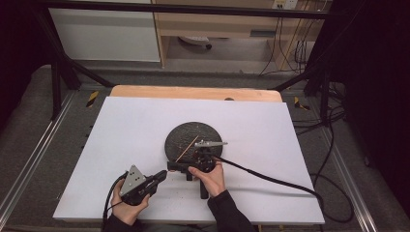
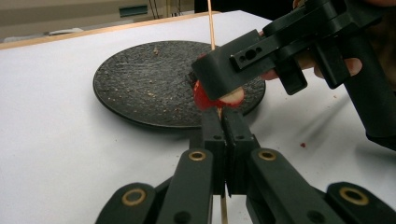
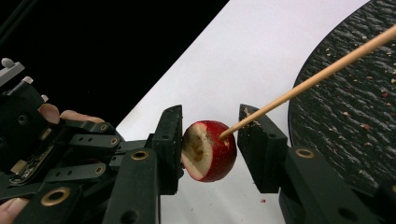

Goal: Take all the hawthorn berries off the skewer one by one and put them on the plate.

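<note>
Dark plate (image 1: 193, 140) blocks centre; white table (image 1: 121, 135) open left (far side too).

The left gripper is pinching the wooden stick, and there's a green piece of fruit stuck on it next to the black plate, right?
Not quite: the fruit piece is red with pale flesh, not green, as the right gripper view shows. The rest holds: the left gripper pinches the wooden stick, and the fruit sits skewered on it beside the black plate.

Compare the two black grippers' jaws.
The left black gripper has its jaws closed on the thin wooden skewer; the right black gripper has its jaws apart around the red cut fruit piece speared on it. The left grips from both sides; the right has one jaw at the fruit, a gap at the other. Both are hand-held.
</note>
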Action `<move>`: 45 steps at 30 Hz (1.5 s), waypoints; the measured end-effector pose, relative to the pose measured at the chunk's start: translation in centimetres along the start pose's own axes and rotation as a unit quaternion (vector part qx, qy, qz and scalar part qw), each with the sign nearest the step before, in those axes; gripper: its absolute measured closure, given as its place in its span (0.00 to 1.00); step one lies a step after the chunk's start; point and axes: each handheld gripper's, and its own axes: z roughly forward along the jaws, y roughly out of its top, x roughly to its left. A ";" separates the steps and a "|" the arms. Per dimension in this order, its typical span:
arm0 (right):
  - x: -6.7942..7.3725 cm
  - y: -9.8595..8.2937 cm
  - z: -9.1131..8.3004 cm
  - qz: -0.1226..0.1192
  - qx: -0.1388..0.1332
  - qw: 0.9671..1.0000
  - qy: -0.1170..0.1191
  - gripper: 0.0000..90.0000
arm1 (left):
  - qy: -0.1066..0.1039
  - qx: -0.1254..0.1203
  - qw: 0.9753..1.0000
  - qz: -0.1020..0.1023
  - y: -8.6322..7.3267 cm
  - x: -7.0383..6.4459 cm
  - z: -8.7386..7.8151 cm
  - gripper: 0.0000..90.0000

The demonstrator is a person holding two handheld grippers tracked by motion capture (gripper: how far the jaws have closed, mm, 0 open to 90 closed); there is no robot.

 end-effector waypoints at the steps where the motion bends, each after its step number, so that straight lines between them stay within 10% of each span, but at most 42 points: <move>1: 0.0 0.0 0.0 0.000 0.000 1.000 0.001 0.69 | 0.000 -0.001 1.000 -0.001 0.0 0.0 0.0 0.98; 23: 0.1 0.8 -0.5 0.018 -0.014 1.000 0.005 0.62 | 0.004 -0.016 1.000 0.005 0.3 -0.1 -0.6 0.98; 45: -0.1 2.9 -1.5 0.039 -0.030 0.999 0.000 0.77 | 0.007 -0.027 1.000 0.007 0.5 0.1 -0.9 0.98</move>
